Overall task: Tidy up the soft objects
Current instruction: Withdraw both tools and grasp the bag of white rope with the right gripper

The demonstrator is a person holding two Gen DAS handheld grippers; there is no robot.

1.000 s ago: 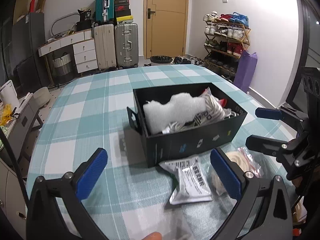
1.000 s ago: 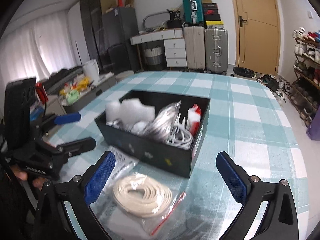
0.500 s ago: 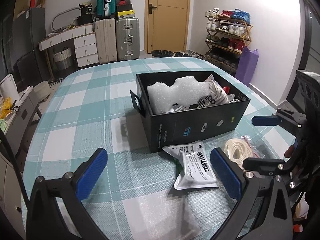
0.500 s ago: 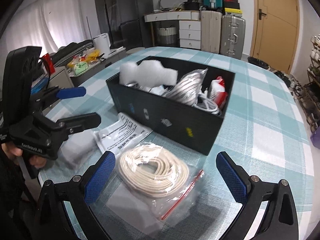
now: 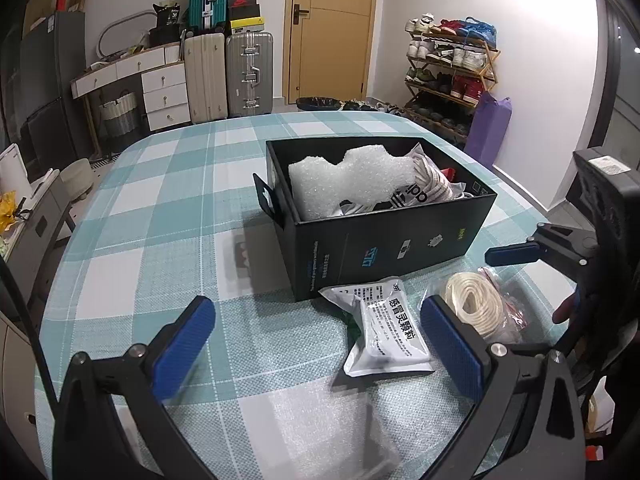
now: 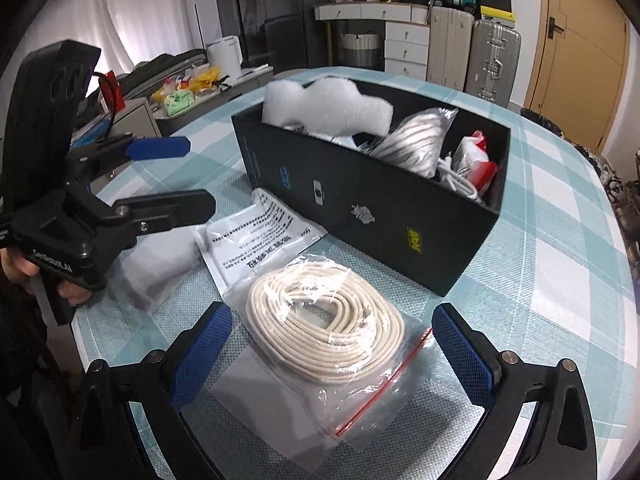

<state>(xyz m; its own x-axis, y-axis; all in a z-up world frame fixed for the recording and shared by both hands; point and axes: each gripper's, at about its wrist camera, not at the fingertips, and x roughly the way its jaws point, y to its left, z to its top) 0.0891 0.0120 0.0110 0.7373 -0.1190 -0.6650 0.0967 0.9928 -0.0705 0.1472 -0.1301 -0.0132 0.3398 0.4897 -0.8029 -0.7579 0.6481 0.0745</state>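
A black box (image 5: 384,248) stands on the checked table and holds white foam (image 5: 352,184), bagged items and cables. In front of it lie a silver sachet (image 5: 386,330), a bagged coil of cream rope (image 6: 324,332) and a clear foam bag (image 5: 320,424). My left gripper (image 5: 316,344) is open and empty, hovering above the clear bag and sachet. My right gripper (image 6: 332,356) is open and empty, with the rope coil between its fingers below. The box also shows in the right wrist view (image 6: 372,208), as does the sachet (image 6: 256,236).
The table (image 5: 160,216) has a teal and white checked cloth. Suitcases (image 5: 248,74), drawers and a door stand behind it. A shoe rack (image 5: 452,76) and purple bag are at the right. A cluttered side bench (image 6: 188,92) is at the left.
Both grippers have pulled back and lowered toward the near table edge. The sachet, rope bag and clear bag now lie closer under the fingers. Both stay open.
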